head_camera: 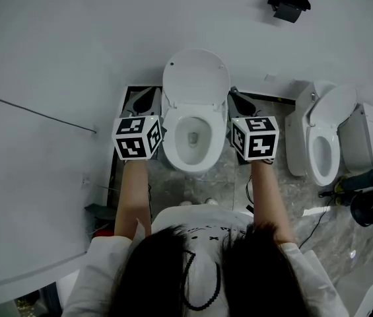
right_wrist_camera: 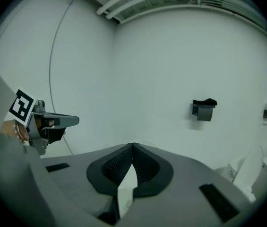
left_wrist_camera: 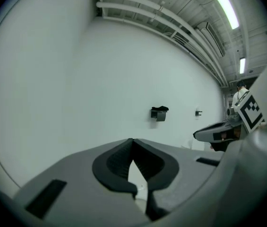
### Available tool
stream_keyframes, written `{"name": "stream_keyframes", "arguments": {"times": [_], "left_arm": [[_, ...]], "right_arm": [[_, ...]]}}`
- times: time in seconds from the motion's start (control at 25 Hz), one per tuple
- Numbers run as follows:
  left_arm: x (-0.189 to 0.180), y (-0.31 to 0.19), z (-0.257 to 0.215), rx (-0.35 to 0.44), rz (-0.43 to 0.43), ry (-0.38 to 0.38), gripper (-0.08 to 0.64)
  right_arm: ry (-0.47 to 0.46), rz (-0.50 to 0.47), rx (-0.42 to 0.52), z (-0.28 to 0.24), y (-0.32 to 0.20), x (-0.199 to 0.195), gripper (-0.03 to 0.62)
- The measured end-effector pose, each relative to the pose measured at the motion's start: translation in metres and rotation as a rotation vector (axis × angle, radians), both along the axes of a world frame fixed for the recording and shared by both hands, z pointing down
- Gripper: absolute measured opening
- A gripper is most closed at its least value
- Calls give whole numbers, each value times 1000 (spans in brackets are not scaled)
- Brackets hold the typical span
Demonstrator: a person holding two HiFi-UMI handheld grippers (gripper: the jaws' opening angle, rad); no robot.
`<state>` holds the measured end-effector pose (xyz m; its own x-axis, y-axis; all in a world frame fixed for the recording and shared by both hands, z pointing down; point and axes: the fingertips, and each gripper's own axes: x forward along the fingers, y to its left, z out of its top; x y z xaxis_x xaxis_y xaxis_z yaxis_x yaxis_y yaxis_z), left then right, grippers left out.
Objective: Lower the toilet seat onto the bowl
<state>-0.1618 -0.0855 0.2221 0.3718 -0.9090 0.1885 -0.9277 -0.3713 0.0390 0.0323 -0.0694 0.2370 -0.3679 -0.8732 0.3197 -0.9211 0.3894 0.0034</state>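
Toilet seat [head_camera: 196, 78] seemingly upright against wall [head_camera: 74, 45], behind bowl [head_camera: 193, 152], not yet lowered | left gripper [left_wrist_camera: 132, 143], right gripper [right_wrist_camera: 132, 148] both clenched, empty, flanking bowl, touching nothing | next: hook one closed tip behind seat's top edge, tilt forward, follow down slowly; avoid letting drop onto rim.

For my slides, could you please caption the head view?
Left gripper and right gripper, both shut and empty, flank a toilet with its lid up.
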Motion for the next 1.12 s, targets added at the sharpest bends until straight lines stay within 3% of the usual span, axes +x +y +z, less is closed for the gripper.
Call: {"name": "stream_keyframes", "arguments": {"times": [0.16,0.44,0.72,1.12], "left_arm": [[0,6,-34,99,7,-21,8],[-10,24,-91,280,23,-36,8],[-23,38,-127,400,-7,-56,8],[-21,66,-187,564,-21,-102,8]], "right_arm": [[16,-19,124,-34,6,-2,26],[-27,30,302,-91,25,15,26],[23,24,495,-138,43,24,26],[44,29,619,-186,64,40,26]]}}
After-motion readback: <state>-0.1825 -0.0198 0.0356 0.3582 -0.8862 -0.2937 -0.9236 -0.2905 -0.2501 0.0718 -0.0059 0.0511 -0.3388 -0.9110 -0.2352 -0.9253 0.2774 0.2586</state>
